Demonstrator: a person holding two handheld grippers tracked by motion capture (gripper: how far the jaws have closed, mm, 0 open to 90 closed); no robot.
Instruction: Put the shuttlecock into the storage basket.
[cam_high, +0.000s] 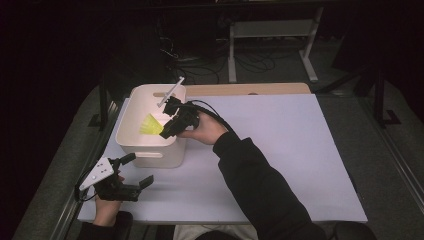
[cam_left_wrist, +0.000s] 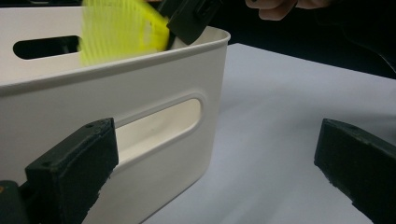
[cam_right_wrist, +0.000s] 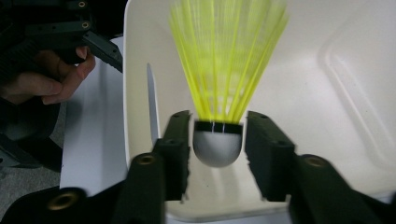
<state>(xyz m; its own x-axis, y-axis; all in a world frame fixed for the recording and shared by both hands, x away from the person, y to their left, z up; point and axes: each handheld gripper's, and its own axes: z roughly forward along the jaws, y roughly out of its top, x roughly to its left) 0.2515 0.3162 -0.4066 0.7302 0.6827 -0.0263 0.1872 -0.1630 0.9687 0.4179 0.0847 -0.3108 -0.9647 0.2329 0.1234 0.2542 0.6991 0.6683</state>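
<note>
Seemingly, right gripper (cam_right_wrist: 218, 140) jaws stand just apart from shuttlecock (cam_right_wrist: 224, 70) over bin (cam_high: 131, 135).

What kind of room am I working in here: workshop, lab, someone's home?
Most likely a lab or test room: a plain white table, loose cables on the floor behind it, and a bare white metal stand frame. Nothing homely shows.

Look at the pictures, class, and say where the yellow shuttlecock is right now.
The shuttlecock is over the open white bin at the table's left in the high view, its cork between the jaws of the right claw, skirt pointing into the bin.
</note>
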